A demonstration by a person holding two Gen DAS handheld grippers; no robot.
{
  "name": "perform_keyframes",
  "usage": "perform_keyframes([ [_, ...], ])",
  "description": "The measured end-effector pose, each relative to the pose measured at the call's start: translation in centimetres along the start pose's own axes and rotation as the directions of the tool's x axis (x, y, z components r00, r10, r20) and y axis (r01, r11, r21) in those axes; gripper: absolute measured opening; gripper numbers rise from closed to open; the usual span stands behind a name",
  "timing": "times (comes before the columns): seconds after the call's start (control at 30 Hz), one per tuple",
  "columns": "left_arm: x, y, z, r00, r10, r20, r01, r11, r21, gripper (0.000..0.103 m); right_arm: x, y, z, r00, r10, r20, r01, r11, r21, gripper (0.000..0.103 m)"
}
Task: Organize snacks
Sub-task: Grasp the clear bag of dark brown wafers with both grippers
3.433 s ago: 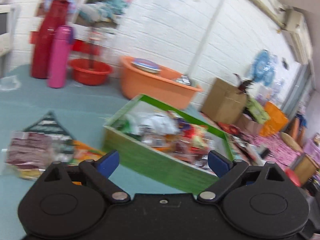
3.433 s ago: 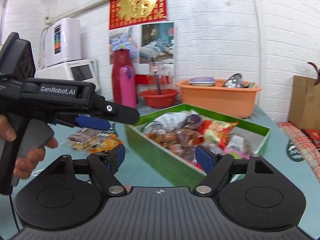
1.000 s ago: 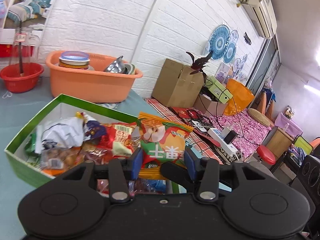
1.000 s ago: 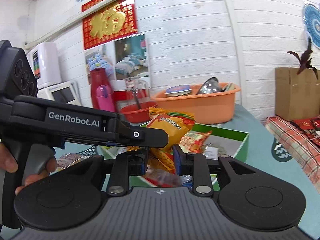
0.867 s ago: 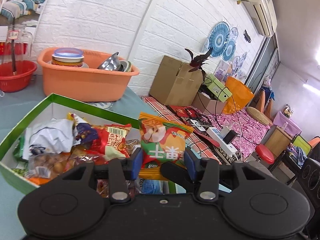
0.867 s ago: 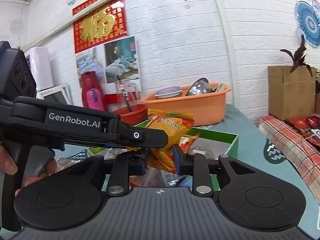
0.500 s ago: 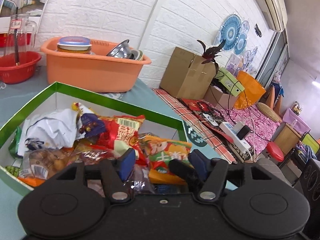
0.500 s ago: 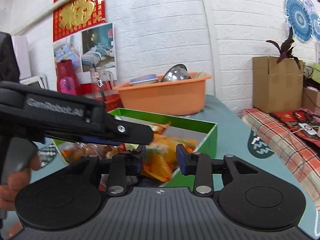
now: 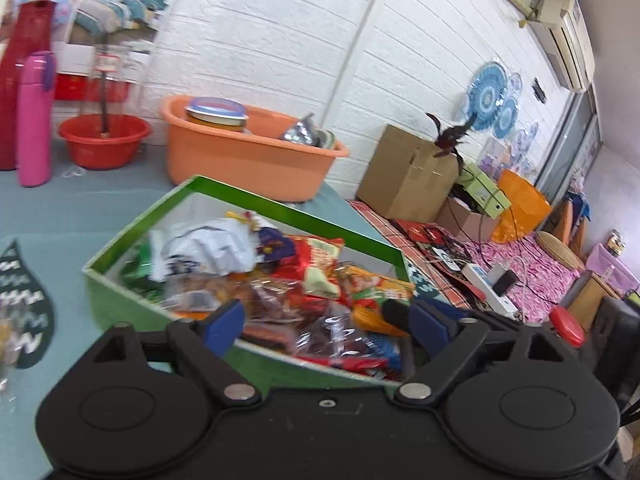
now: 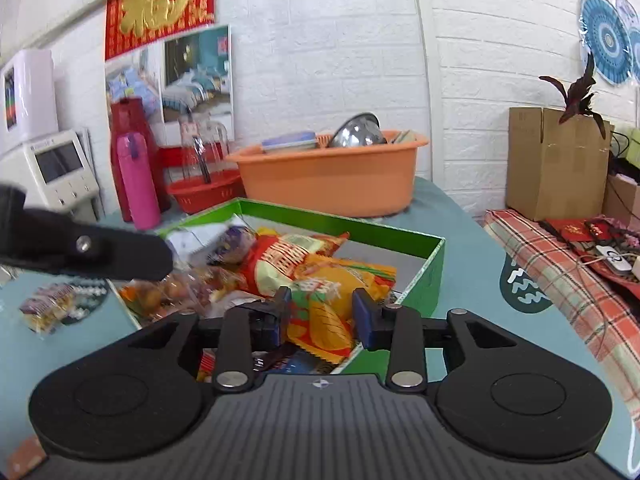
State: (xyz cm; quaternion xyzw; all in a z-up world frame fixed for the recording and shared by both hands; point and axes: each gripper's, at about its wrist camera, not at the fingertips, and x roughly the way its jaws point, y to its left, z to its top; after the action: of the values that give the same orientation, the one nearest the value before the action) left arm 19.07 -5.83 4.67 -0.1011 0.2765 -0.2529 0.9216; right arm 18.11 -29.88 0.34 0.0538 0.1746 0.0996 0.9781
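Inside green cardboard box (image 10: pixel 430 266): crinkly foil snack packets; yellow packet (image 10: pixel 324 312) between opening right gripper (image 10: pixel 322 316), seemingly released. Left gripper (image 9: pixel 320 322) wide apart.

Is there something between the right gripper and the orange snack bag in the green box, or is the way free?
Nothing visible stands between them. The orange snack bag lies in the green box on top of other packets, right between the opening fingers of the right gripper. The left gripper is off to the side, not blocking.
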Motion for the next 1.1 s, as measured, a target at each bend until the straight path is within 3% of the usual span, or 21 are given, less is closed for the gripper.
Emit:
perform_keyframes([
  [0.03,-0.8,0.5,-0.4,1.0,0.018,0.01,-0.018,1.0,-0.004,0.103,-0.6,0.4,0.0,1.0,0.003,0.01,-0.003,1.0,0.003,0.098],
  [0.07,-1.6,1.1,-0.7,0.999,0.036,0.018,-0.036,0.999,-0.009,0.103,-1.3,0.8,0.0,1.0,0.004,0.023,-0.004,1.0,0.003,0.103],
  [0.27,-5.6,6.7,-2.0,0.982,0.188,0.022,-0.186,0.98,-0.071,0.103,-3.8,4.6,-0.1,0.995,0.104,0.013,-0.103,0.993,-0.065,0.103],
  [0.5,-8.3,15.9,-1.8,0.911,0.412,0.026,-0.398,0.892,-0.213,0.103,-3.7,8.6,-1.2,0.979,0.199,-0.048,-0.204,0.972,-0.115,0.103],
  [0.6,-8.1,19.4,-1.7,0.888,0.46,0.009,-0.443,0.86,-0.253,0.103,-3.4,9.7,-1.6,0.973,0.217,-0.079,-0.226,0.966,-0.127,0.103],
  [0.7,-7.5,22.1,-1.7,0.881,0.473,-0.016,-0.456,0.84,-0.292,0.103,-3.2,10.4,-2.1,0.97,0.221,-0.1,-0.234,0.962,-0.14,0.103],
  [0.77,-7.1,23.4,-1.9,0.882,0.47,-0.034,-0.455,0.829,-0.325,0.103,-3.1,10.6,-2.4,0.968,0.222,-0.113,-0.237,0.961,-0.14,0.103],
  [0.83,-6.6,24.1,-2.2,0.898,0.436,-0.057,-0.428,0.839,-0.336,0.103,-2.9,10.9,-2.5,0.966,0.225,-0.127,-0.242,0.96,-0.141,0.103],
  [0.9,-6.2,23.3,-2.4,0.906,0.42,-0.052,-0.418,0.869,-0.263,0.102,-2.7,11.3,-2.7,0.964,0.228,-0.139,-0.247,0.958,-0.143,0.103],
  [0.93,-6.2,22.7,-2.5,0.918,0.394,-0.049,-0.394,0.89,-0.231,0.089,-2.7,11.4,-2.8,0.962,0.231,-0.142,-0.251,0.957,-0.144,0.103],
  [1.0,-6.3,21.4,-2.8,0.946,0.318,-0.061,-0.323,0.923,-0.209,0.076,-2.6,11.8,-3.0,0.958,0.244,-0.15,-0.265,0.953,-0.144,0.103],
  [1.1,-5.8,18.6,-3.6,0.971,0.224,-0.086,-0.234,0.961,-0.144,0.075,-2.5,12.2,-3.3,0.95,0.267,-0.164,-0.289,0.949,-0.129,0.103],
])
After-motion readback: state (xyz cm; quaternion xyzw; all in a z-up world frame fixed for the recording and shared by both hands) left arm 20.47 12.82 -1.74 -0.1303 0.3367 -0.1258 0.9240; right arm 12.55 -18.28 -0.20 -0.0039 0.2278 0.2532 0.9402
